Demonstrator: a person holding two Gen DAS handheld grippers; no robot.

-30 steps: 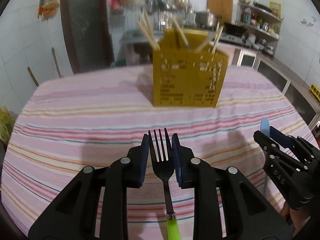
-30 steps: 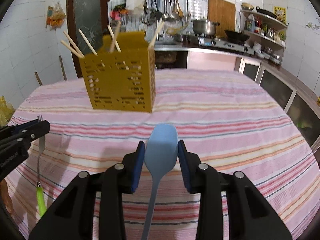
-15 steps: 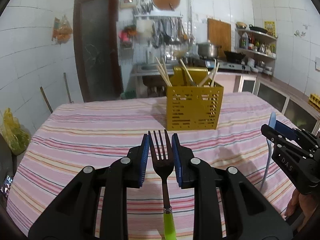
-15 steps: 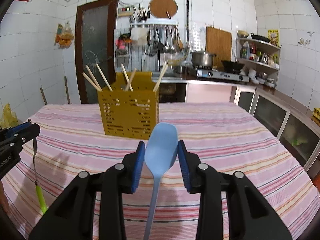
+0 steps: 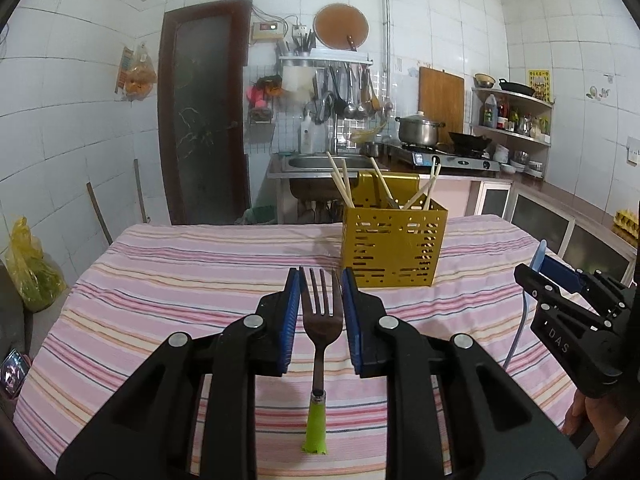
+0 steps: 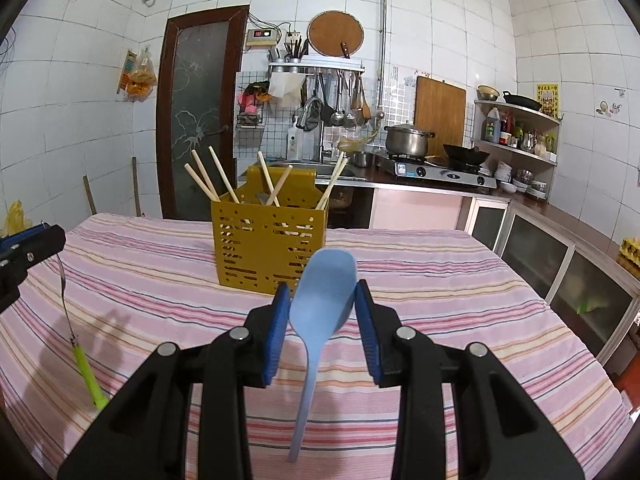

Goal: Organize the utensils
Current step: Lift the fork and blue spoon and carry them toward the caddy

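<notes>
Both utensils are up off the striped surface (image 5: 168,272), left gripper (image 5: 320,312) fingers clamping the fork (image 5: 320,320), right gripper (image 6: 322,312) fingers clamping the blue spoon (image 6: 324,292), yellow caddy (image 6: 268,252) far ahead holding only chopsticks (image 6: 204,178), both drops left.

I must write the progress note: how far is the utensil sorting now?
Done: chopsticks stand in the yellow holder. In hand: left claw grips the fork, right claw the blue spoon, both above the table. Left: putting both into the holder.
</notes>
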